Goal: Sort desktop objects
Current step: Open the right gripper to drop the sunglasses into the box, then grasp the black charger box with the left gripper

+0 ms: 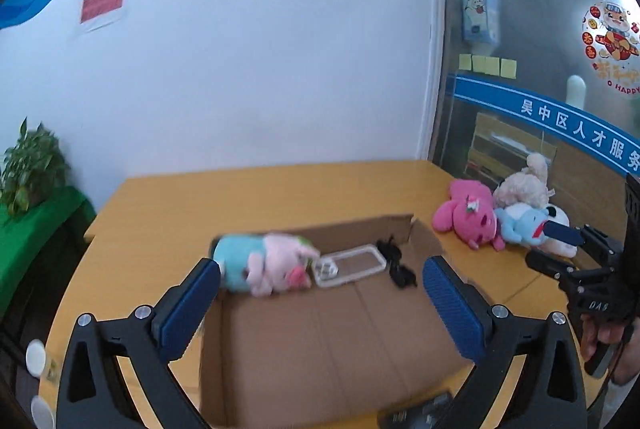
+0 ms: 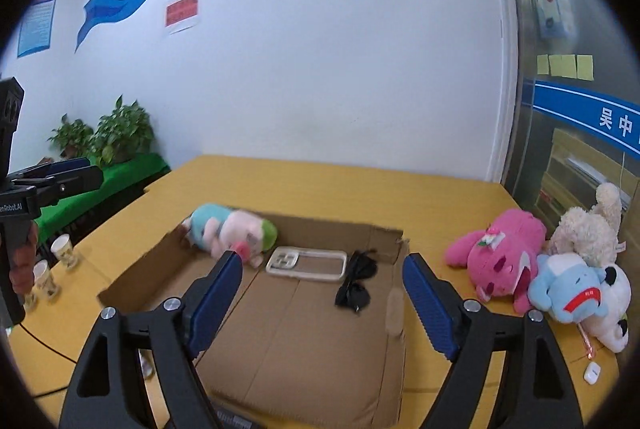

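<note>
Sorting looks partway done, I judge: both my left gripper (image 1: 320, 283) and right gripper (image 2: 322, 279) hang spread and empty over the cardboard box (image 2: 304, 341), so next I reach for the plush pile (image 2: 560, 269) at the table's (image 2: 320, 185) right edge.

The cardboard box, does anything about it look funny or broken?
Yes. The cardboard box has a torn, ragged right wall, and the pink-and-blue plush pig lies tipped over its far left corner, half hanging over the edge.
</note>
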Motion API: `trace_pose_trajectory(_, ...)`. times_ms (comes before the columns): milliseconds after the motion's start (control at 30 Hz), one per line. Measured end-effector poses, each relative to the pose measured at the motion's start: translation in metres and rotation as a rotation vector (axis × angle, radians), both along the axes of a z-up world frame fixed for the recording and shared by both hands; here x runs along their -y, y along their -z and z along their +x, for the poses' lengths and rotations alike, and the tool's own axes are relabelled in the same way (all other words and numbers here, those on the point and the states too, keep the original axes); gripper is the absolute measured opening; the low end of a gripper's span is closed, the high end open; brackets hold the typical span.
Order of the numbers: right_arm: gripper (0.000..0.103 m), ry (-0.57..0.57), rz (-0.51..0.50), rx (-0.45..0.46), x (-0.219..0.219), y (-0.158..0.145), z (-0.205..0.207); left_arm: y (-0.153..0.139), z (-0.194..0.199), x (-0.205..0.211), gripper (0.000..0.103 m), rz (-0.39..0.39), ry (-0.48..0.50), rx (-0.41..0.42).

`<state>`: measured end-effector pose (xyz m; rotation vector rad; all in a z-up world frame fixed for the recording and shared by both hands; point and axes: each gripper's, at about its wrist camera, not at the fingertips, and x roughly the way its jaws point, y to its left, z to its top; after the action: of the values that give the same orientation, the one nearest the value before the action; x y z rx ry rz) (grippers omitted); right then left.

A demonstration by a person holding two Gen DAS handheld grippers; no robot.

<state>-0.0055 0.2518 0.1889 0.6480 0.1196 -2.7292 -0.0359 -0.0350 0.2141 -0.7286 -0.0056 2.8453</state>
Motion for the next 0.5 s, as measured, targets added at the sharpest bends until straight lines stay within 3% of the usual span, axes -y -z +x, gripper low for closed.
trace_pose_trajectory(167, 0.083, -0.138, 0.006, 0.104, 0.012, 0.033, 0.066, 0.060, 0.049, 0.021, 0.102, 0.084, 0.010, 0.119)
trace_pose_trajectory(267, 0.083, -0.241, 0.061, 0.207, 0.021, 0.082, 0.093, 0.101, 0.061, 0.019, 0.102, 0.105, 0.023, 0.207)
trace_pose_trajectory(367, 0.082, -0.320, 0.080, 0.353, 0.030, 0.129, 0.103, 0.140, 0.062, 0.010, 0.101, 0.171, 0.057, 0.321)
trace_pose_trajectory(500, 0.082, -0.354, 0.118, 0.413, 0.046, 0.152, 0.105, 0.173, 0.056, -0.009, 0.101, 0.232, 0.114, 0.426)
